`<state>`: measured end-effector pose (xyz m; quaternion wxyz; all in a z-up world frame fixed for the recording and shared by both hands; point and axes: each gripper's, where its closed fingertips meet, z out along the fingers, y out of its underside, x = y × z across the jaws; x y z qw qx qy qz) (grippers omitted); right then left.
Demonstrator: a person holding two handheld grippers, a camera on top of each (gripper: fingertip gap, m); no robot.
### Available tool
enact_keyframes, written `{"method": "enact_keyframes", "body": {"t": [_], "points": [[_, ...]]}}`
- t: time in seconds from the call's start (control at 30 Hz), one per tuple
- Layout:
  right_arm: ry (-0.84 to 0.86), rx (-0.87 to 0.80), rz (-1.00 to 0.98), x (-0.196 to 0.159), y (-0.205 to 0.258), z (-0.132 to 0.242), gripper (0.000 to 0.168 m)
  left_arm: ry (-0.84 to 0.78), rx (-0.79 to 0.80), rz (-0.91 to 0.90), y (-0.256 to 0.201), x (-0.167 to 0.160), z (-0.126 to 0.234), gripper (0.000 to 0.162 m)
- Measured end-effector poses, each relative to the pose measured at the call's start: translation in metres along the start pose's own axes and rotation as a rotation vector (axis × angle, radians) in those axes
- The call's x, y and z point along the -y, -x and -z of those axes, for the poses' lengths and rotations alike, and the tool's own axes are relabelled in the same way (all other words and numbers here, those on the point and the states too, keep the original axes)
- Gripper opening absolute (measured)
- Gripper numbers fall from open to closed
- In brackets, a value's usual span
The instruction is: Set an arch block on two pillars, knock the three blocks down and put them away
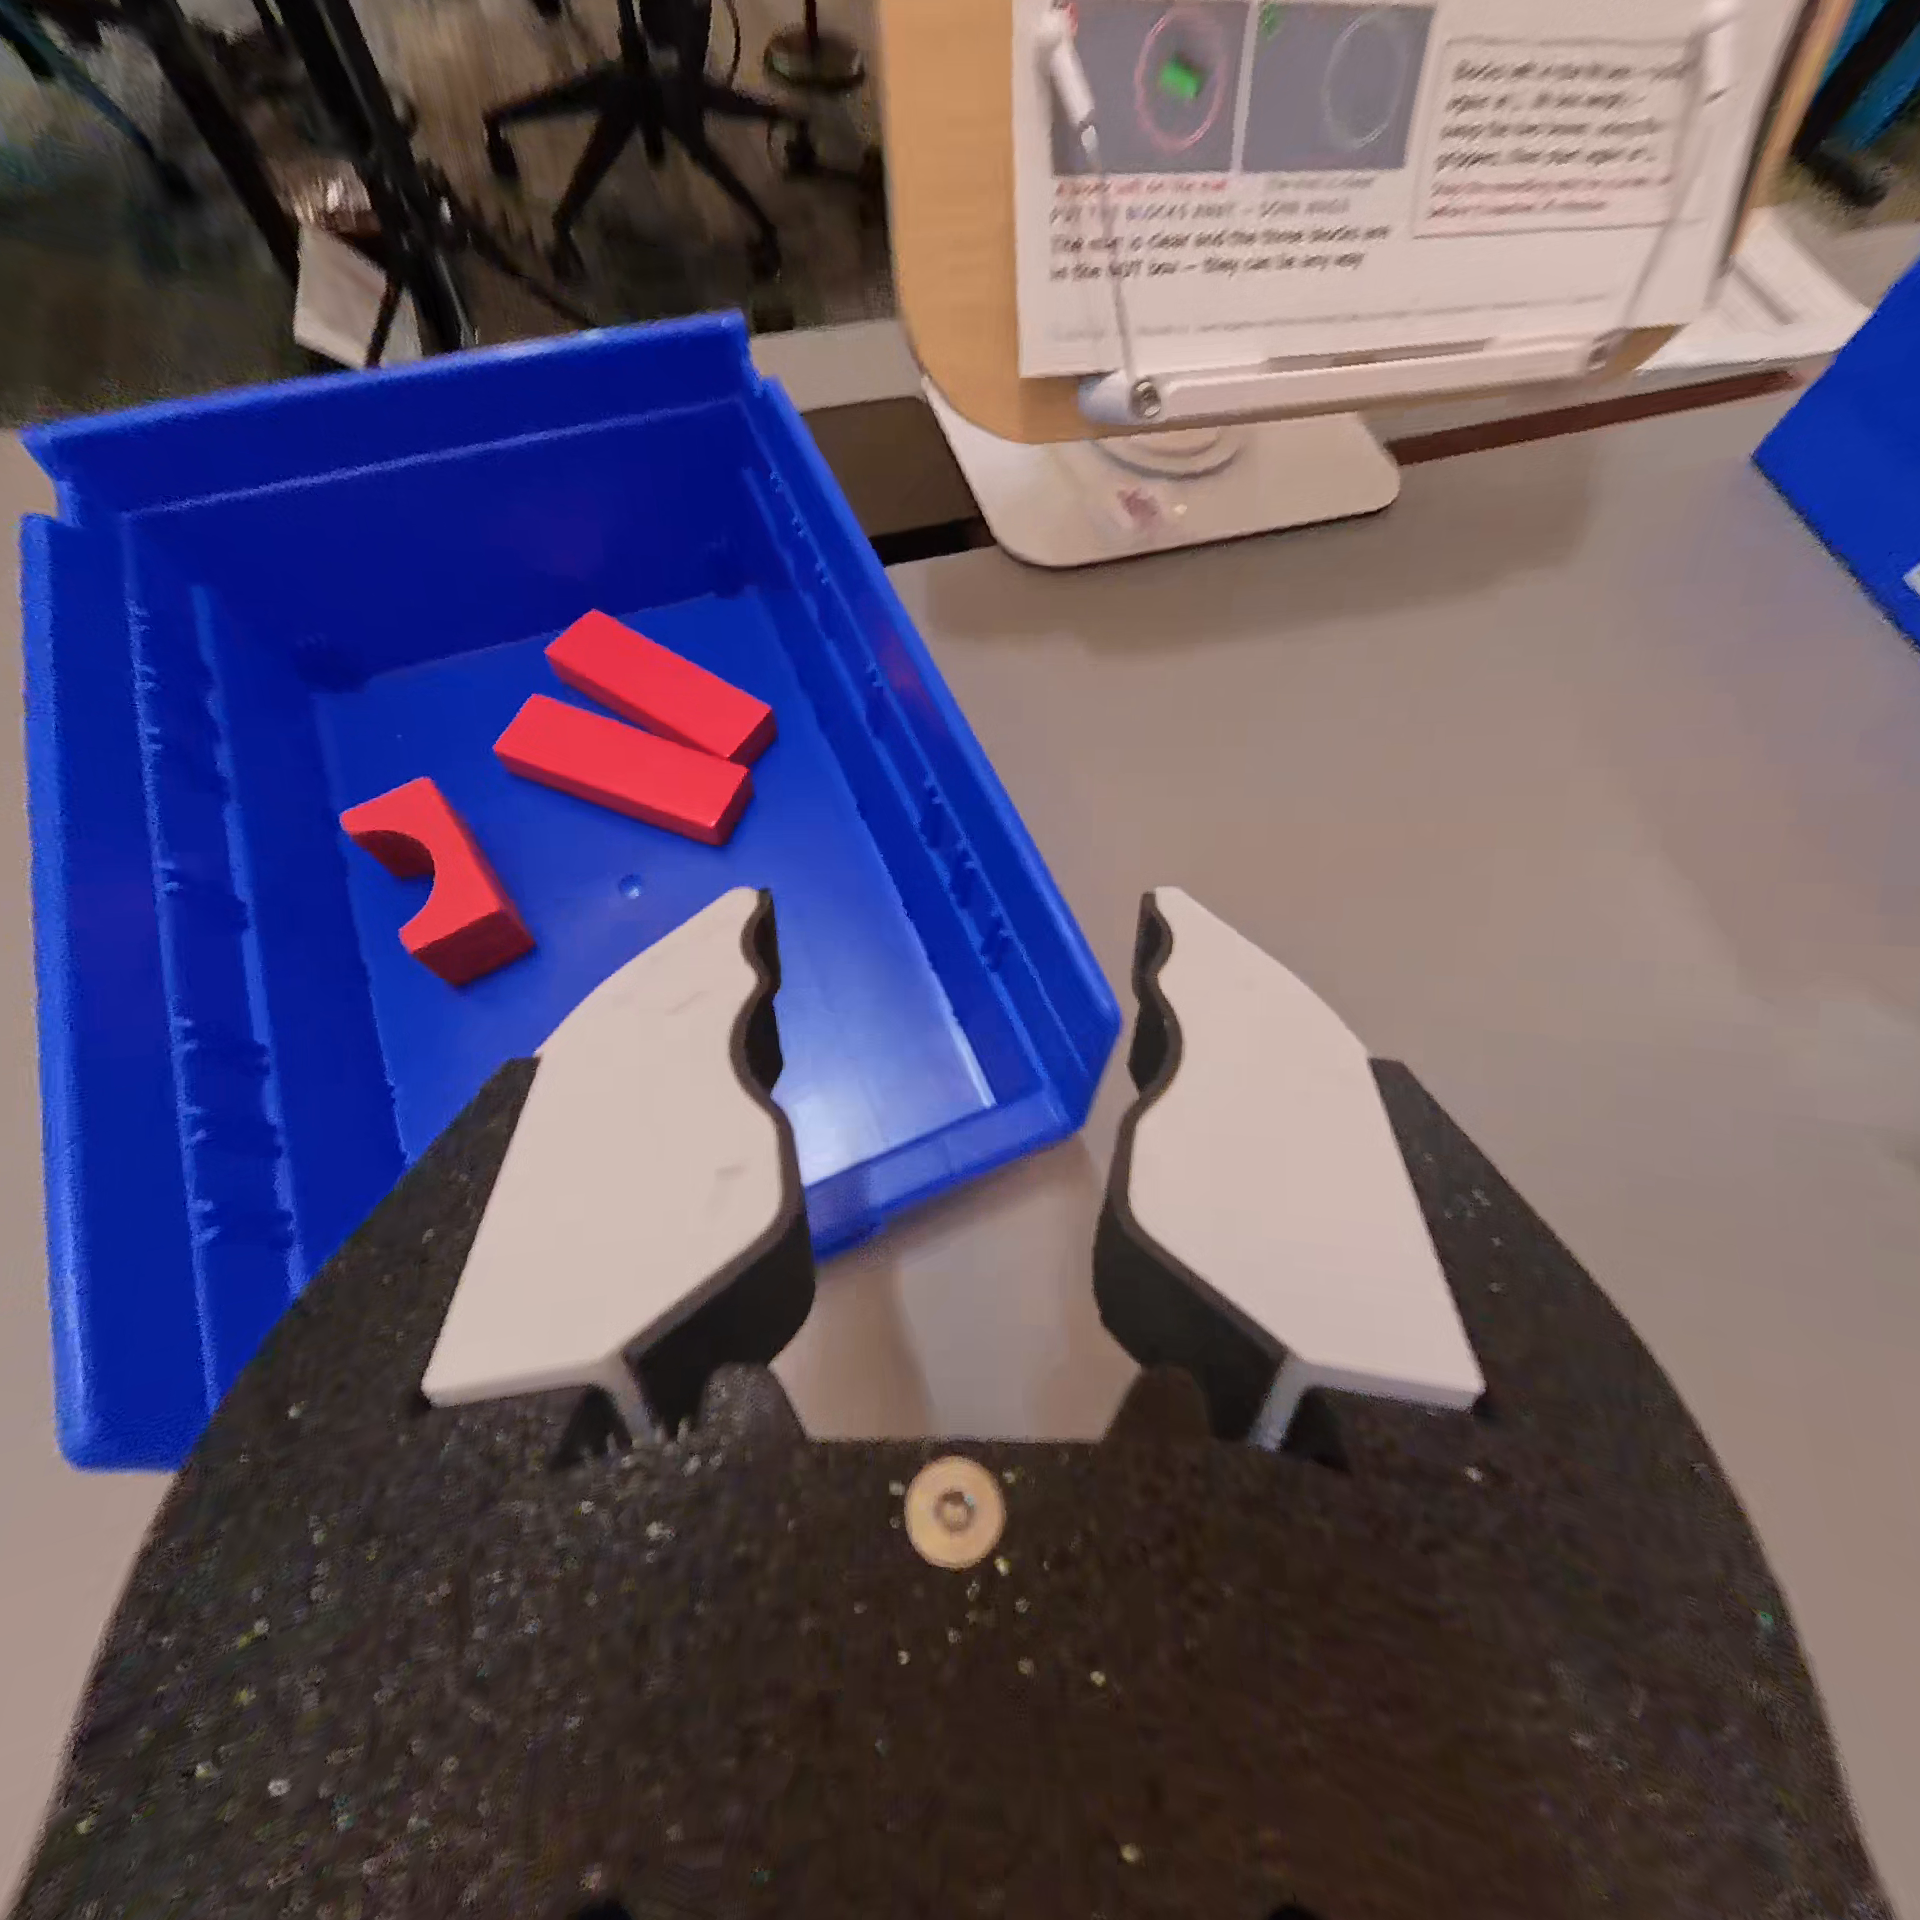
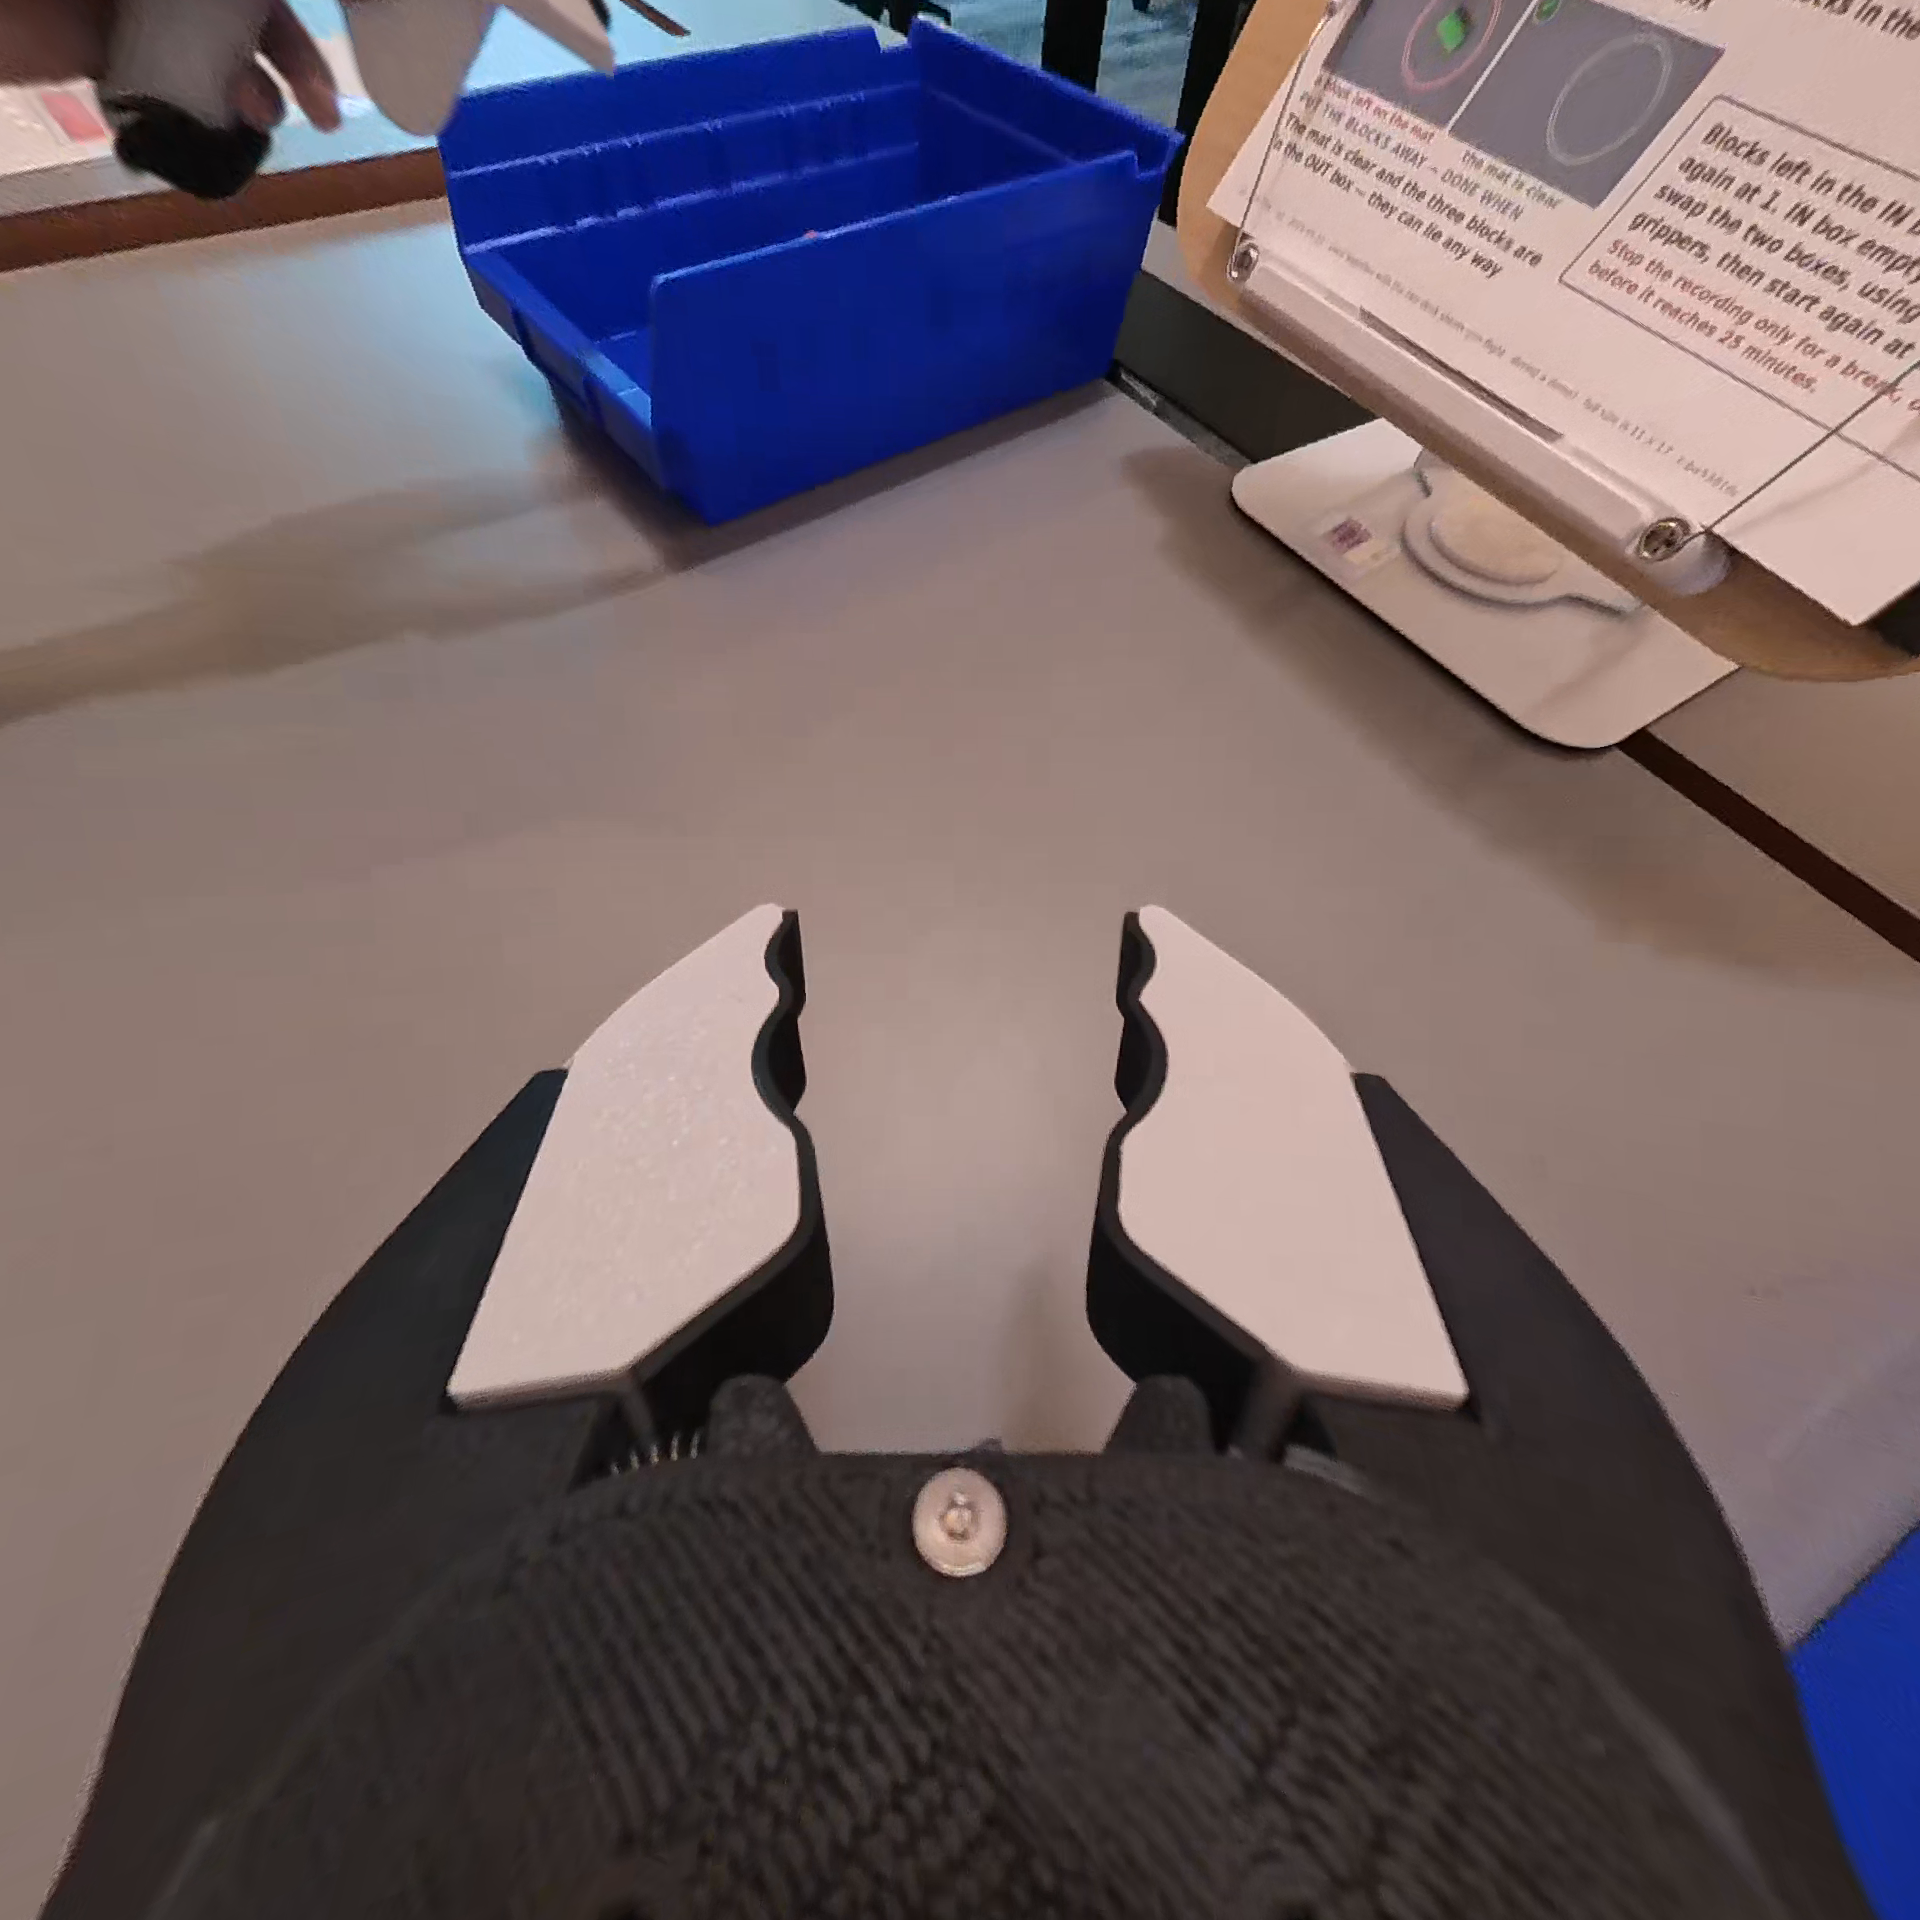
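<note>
In the left wrist view a blue plastic bin point(image 1: 935, 790) sits on the grey table. Inside lie two red rectangular blocks point(image 1: 660, 684) point(image 1: 621, 767) and a red arch-shaped block point(image 1: 442, 878). My left gripper point(image 1: 956, 914) is open and empty, held above the bin's near right corner, its left finger over the bin floor. In the right wrist view my right gripper point(image 2: 961, 930) is open and empty over bare grey table point(image 2: 935, 727). The same blue bin point(image 2: 831, 312) stands farther off; its contents are hidden by its wall. The left gripper point(image 2: 416, 52) held by a hand shows above it.
A tilted stand point(image 1: 1174, 488) with a printed instruction sheet point(image 1: 1351, 177) stands at the table's back; it also shows in the right wrist view point(image 2: 1507, 582). Another blue object point(image 1: 1860, 436) sits at the right edge. Chair bases and stands are on the floor beyond. My hands' fingertips stand some 35 centimeters from each other.
</note>
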<state>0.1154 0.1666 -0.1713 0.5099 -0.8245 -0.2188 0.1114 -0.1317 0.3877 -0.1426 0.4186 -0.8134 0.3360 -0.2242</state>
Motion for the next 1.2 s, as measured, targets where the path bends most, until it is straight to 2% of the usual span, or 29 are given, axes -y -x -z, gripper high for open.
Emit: {"method": "enact_keyframes", "body": {"t": [0.23,0.4,0.53,0.73,0.9,1.03,1.2], "points": [[0.006,0.023,0.018,-0.007,0.011,0.012,0.059,0.329,0.096,-0.007,0.045,0.001,-0.065,0.066],[0.078,-0.004,0.001,-0.026,0.009,0.021,0.059,0.516,0.129,0.167,0.077,-0.003,-0.095,0.067],[0.135,-0.025,-0.087,-0.044,0.014,0.022,0.059,0.575,0.109,0.321,0.091,-0.006,-0.121,0.066],[0.084,-0.009,-0.242,-0.059,0.038,0.025,0.058,0.594,-0.005,0.512,0.087,-0.005,-0.158,0.065],[0.177,-0.067,-0.225,-0.079,0.028,0.026,0.059,0.658,0.048,0.547,0.103,-0.01,-0.182,0.062],[0.158,-0.057,-0.251,-0.078,0.027,0.022,0.059,0.679,0.049,0.566,0.103,-0.009,-0.198,0.054],[0.167,-0.025,-0.258,-0.078,0.026,0.011,0.059,0.754,0.125,0.485,0.111,-0.011,-0.204,0.043]]}}
